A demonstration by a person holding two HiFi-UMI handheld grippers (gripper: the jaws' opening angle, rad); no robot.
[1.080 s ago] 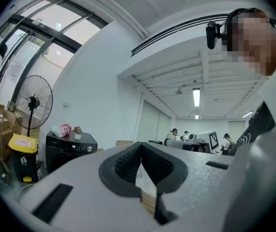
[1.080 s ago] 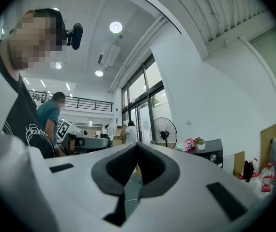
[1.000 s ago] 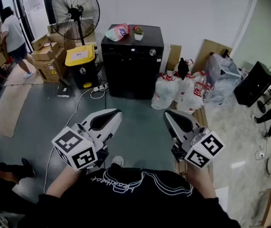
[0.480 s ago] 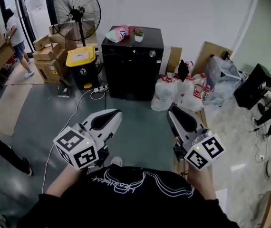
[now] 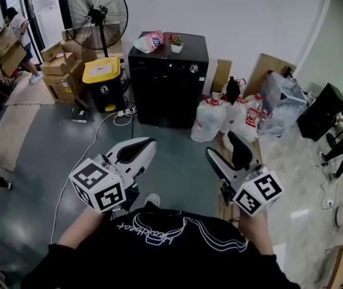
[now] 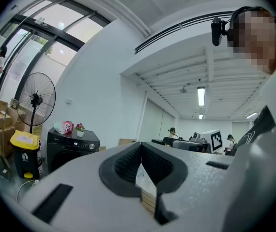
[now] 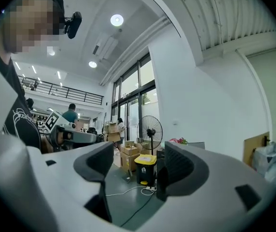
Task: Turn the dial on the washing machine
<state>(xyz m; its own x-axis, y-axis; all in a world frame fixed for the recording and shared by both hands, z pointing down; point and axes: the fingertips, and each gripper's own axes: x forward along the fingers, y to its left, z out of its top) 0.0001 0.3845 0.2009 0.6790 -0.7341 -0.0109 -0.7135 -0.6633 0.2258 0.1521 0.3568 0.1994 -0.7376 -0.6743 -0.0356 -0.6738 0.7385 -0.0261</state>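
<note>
The black washing machine [image 5: 168, 80] stands against the far wall, its silver dial [image 5: 194, 68] at the top right of its front. The left gripper view also shows the machine [image 6: 70, 149] and the dial [image 6: 92, 146], far off. My left gripper [image 5: 146, 143] is held low and near my body, shut with nothing in it; its pads meet [image 6: 140, 153]. My right gripper [image 5: 222, 144] is beside it. Its jaws have just been opening and now stand wide apart [image 7: 138, 161] with nothing between them. Both grippers are well short of the machine.
A pink bag [image 5: 149, 41] and a small plant [image 5: 176, 43] sit on the machine. A yellow-lidded bin [image 5: 102, 80], a standing fan [image 5: 97, 8] and cardboard boxes [image 5: 60, 71] are left of it, white bags [image 5: 231, 116] right. A cable [image 5: 99, 134] crosses the floor.
The right gripper's jaws went from shut to wide open. The left gripper has hardly shifted. A person at the far left moved away, carrying a box.
</note>
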